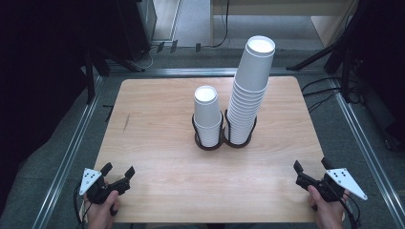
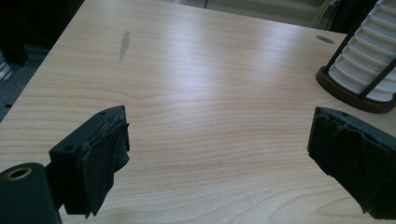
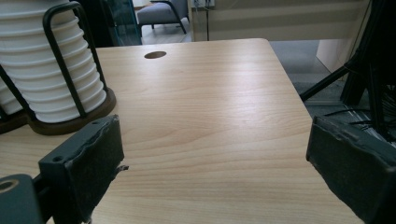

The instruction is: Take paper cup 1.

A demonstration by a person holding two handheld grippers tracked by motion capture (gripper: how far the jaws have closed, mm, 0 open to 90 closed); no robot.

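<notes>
Cups: two stacks in a holder point(image 1: 223, 141) mid-table. Nearest me, my left gripper point(image 1: 117, 177) and right gripper point(image 1: 311, 171) sit at the near edge, well short of the holder, jaws spread, nothing between them. Beyond them, short stack point(image 1: 207, 114) beside tall stack point(image 1: 250, 88).

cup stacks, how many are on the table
2, side by side in one dark wire holder mid-table: the short stack on the left, the tall stack on the right. None seem hidden.
</notes>
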